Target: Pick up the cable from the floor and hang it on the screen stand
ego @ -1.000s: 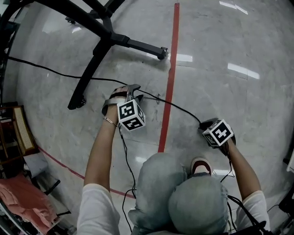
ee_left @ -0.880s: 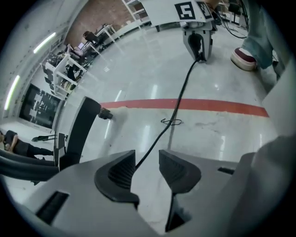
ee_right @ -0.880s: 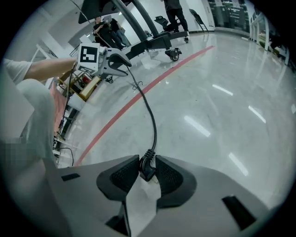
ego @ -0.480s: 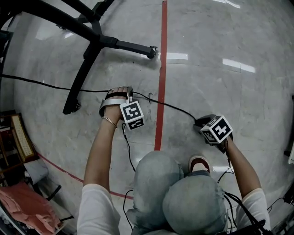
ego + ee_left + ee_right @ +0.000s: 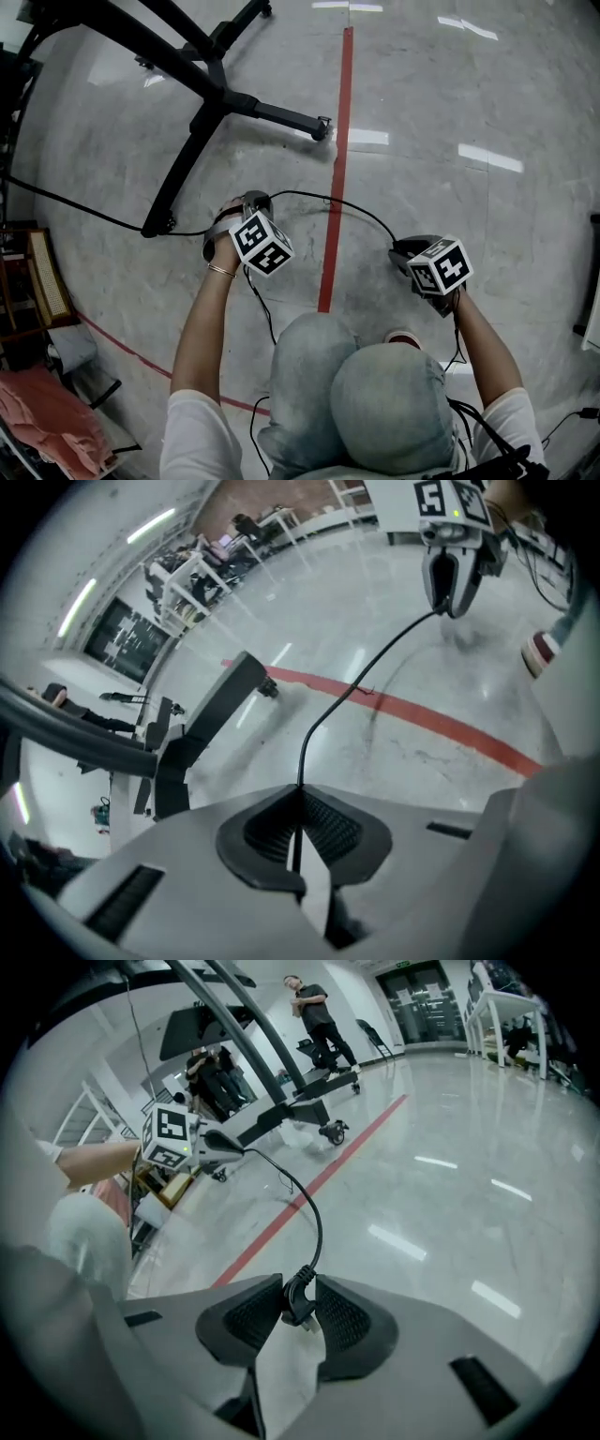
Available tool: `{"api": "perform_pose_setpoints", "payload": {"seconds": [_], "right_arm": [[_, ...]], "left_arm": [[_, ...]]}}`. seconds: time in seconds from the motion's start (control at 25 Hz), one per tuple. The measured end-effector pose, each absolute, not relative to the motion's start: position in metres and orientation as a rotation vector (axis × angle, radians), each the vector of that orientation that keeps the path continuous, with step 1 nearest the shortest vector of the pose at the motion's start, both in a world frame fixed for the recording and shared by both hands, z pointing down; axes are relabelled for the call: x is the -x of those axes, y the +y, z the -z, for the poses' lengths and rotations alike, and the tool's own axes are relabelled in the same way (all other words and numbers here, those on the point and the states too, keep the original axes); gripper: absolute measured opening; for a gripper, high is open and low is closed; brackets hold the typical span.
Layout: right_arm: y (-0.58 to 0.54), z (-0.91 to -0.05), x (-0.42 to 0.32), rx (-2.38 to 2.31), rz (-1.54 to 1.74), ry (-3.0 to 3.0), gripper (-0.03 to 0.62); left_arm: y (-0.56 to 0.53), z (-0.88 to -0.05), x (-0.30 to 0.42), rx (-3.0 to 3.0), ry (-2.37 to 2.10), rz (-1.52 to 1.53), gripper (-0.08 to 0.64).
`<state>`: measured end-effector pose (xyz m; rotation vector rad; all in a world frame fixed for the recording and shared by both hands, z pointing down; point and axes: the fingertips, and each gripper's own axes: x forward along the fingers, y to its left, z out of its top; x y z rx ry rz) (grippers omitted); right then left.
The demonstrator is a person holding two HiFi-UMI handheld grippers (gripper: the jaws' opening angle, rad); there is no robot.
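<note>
The left gripper point(image 5: 300, 794) is closing on the black cable point(image 5: 319, 1228) and seems to pinch it already. The right gripper point(image 5: 300, 1302) pinches its end. The cable hangs between them over the floor's point(image 5: 450, 94) red line point(image 5: 339, 131), near the stand point(image 5: 217, 94).

A cable point(image 5: 356, 204) crosses the floor stripe point(image 5: 335, 187), strung between two grippers. The left gripper point(image 5: 251, 200) is left of the stripe, its jaws closing with the cable between them. The right gripper point(image 5: 403, 253) is right of the stripe, clamped on the cable's plug end. Behind the left gripper stands the screen stand point(image 5: 220, 98), and the cable trails leftward past its nearest leg.
</note>
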<state>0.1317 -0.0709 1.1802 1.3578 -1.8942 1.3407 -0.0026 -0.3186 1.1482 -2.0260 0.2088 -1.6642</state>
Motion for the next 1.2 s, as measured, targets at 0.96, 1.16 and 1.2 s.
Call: {"api": "perform_pose_setpoints", "payload": {"seconds": [0.96, 1.16, 1.2], "right_arm": [[-0.138, -0.694, -0.163, -1.687, -1.227, -1.973, 0.111], [-0.149, -0.562, -0.148, -1.730, -1.163, -2.050, 0.109], [-0.149, -0.538, -0.142, -1.732, -1.153, -2.068, 0.109]], "left_arm": [[-0.247, -0.681, -0.036, 3.003, 1.021, 1.261, 0.008], [-0.227, -0.550, -0.032, 3.054, 1.171, 1.076, 0.008], [-0.224, -0.525, -0.030, 3.056, 1.192, 1.038, 0.008]]}}
